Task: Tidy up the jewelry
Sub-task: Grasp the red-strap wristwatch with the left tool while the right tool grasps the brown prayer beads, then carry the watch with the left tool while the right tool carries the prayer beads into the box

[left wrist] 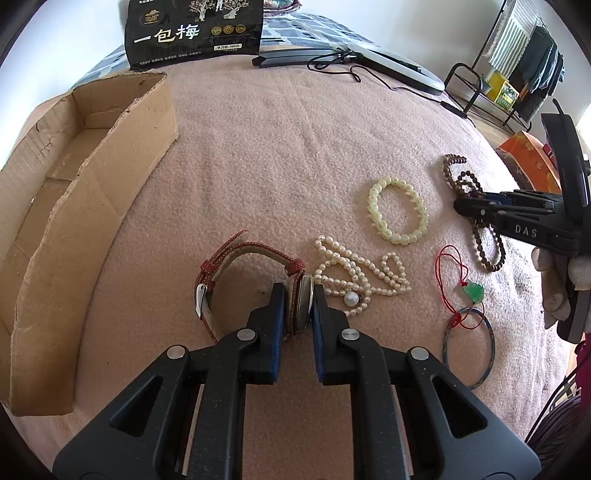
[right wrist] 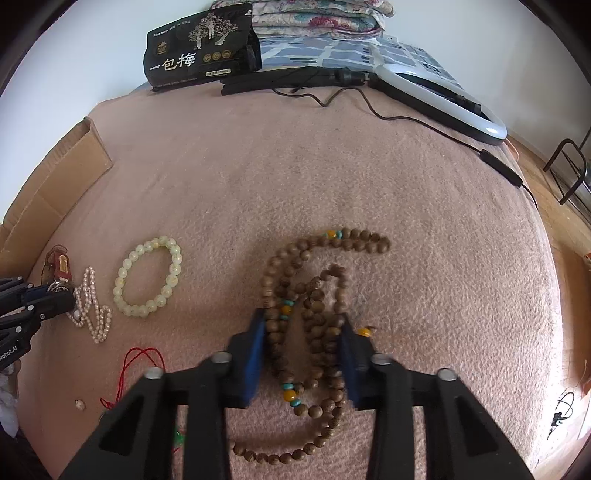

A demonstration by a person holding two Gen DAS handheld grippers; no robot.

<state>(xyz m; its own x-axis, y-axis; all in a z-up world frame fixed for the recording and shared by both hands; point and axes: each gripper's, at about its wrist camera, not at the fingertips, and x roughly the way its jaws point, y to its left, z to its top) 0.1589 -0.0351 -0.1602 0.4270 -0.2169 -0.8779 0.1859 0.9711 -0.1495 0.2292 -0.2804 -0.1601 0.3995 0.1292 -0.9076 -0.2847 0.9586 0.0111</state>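
My left gripper is shut on the case of a red-strapped watch that rests on the pink blanket. A pearl necklace lies just right of it, then a pale green bead bracelet. My right gripper is open, its jaws down around a coiled brown wooden bead necklace on the blanket. A red cord with a green pendant and a dark bangle lie to the right in the left wrist view. A cardboard box stands at the left.
A black snack bag stands at the far edge of the bed. A ring light with its cable lies at the back right. Folded bedding is behind. A metal rack stands off the bed at right.
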